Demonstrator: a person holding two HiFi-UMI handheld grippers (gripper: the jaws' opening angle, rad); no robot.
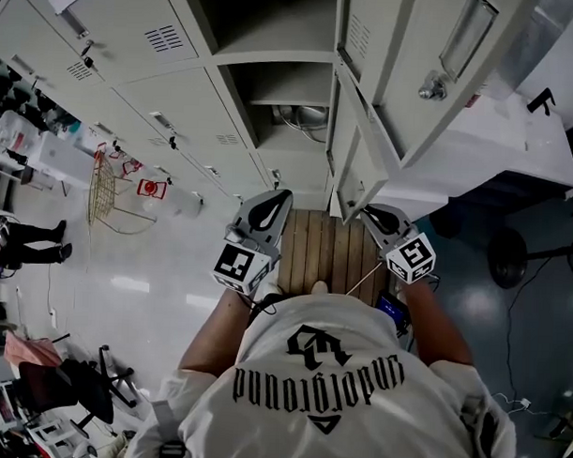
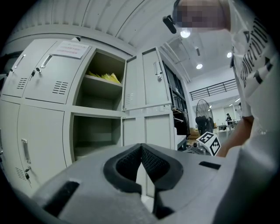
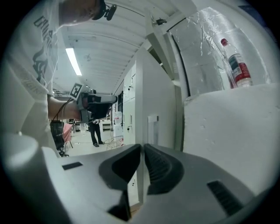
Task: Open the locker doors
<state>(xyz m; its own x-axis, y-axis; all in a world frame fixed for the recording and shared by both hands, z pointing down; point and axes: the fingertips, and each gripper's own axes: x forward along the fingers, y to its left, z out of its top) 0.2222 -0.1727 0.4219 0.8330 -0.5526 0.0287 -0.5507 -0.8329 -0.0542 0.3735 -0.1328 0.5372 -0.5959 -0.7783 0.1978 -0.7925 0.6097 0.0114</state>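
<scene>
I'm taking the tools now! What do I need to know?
Left tool: shut, empty.
Right tool: almost shut, seemingly empty, facing the edge of the open doors.
Done: those doors are swung out to the right.
Left: the closed doors to their left, none opened yet.

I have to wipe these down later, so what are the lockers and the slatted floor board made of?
The lockers look like painted sheet metal, pale grey and matte: thin folded door edges and punched vent slots. The slatted floor board looks like unpainted wood, brown planks with gaps between; its grain is too small to confirm.
</scene>
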